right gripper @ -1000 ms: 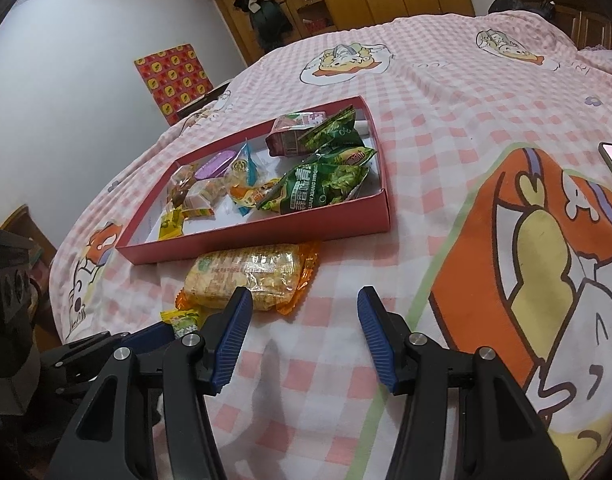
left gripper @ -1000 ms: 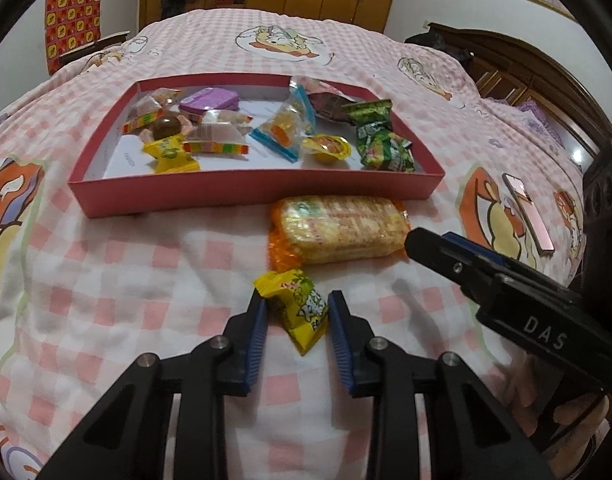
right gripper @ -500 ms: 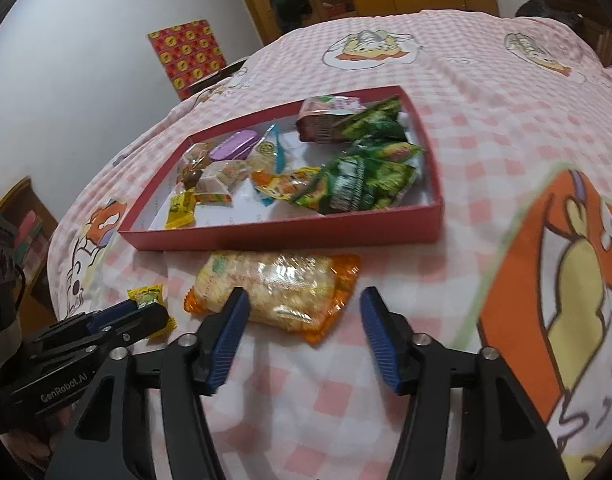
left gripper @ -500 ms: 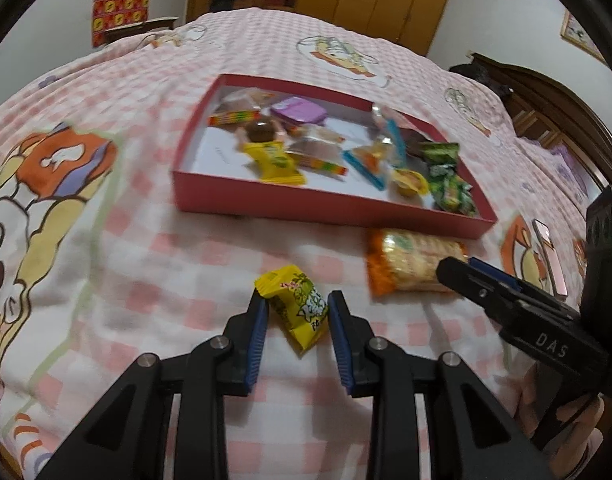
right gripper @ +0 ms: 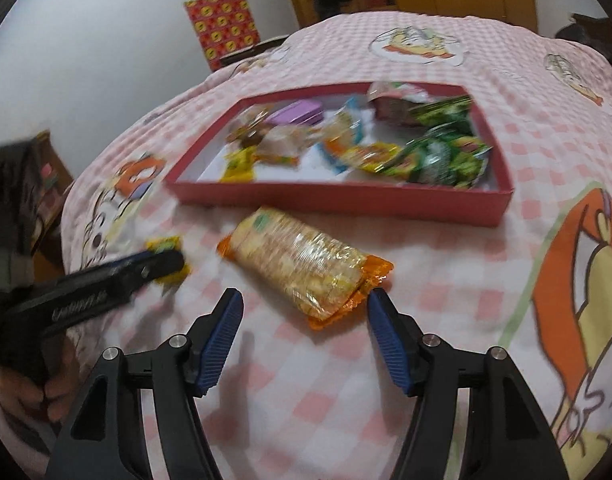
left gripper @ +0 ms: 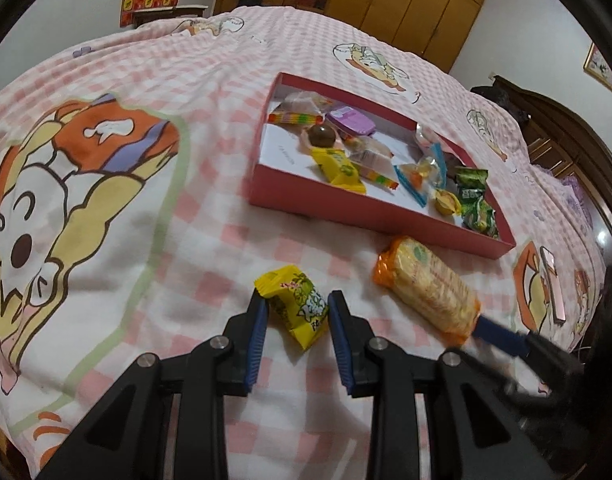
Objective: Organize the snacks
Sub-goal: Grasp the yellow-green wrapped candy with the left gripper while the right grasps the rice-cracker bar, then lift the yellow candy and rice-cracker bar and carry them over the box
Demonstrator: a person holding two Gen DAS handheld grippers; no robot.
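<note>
Home bedroom: cartoon-print bed, wooden wardrobe.

I'm over the bed, and the open box lies ahead on the cover, loose snacks lying inside it. In front of the box's near wall lies the cracker pack, slanted on the bed. My right claw points at it from the near side, one finger on each side of its near end, not touching. To the left of the pack, a little apart, sits the small candy packet, between the fingers of my left claw. A phone lies on the cover well to the right, beyond the box's right corner. Cupboards stand behind the bed.
</note>
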